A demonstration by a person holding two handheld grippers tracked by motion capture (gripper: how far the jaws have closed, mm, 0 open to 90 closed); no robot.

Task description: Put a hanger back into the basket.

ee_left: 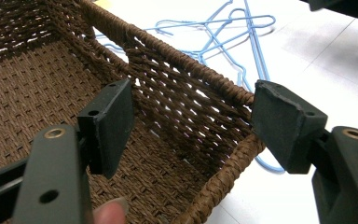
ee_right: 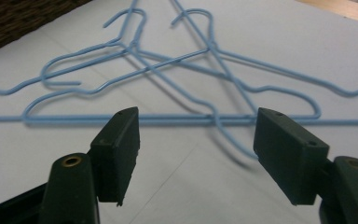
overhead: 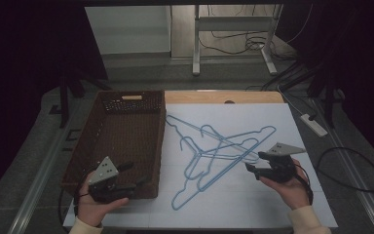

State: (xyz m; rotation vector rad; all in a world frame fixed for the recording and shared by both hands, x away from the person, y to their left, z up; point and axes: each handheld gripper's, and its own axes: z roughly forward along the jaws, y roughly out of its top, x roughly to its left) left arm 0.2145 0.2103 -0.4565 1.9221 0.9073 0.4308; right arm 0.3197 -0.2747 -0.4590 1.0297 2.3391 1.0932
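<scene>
Nearest hanger bar: pale blue wire hangers (ee_right: 177,93) lie tangled on the white table (overhead: 272,204), bottom bar crosswise just ahead of the right gripper (ee_right: 196,154).
Nearer hand: right; left gripper (ee_left: 193,130) hovers wide open over the basket (ee_left: 191,79) corner.
Right gripper: jaws apart, probably touching nothing.

Dim high view, dark surroundings; sharper close-ups.

A white-topped counter (overhead: 272,204) with a wooden far edge stands in a dim room. Beyond it, grey floor (overhead: 141,73) carries a metal table frame (overhead: 233,39), tangled black cables (overhead: 233,41) and a white power strip (overhead: 314,125). Dark curtains (overhead: 24,58) flank both sides.
</scene>
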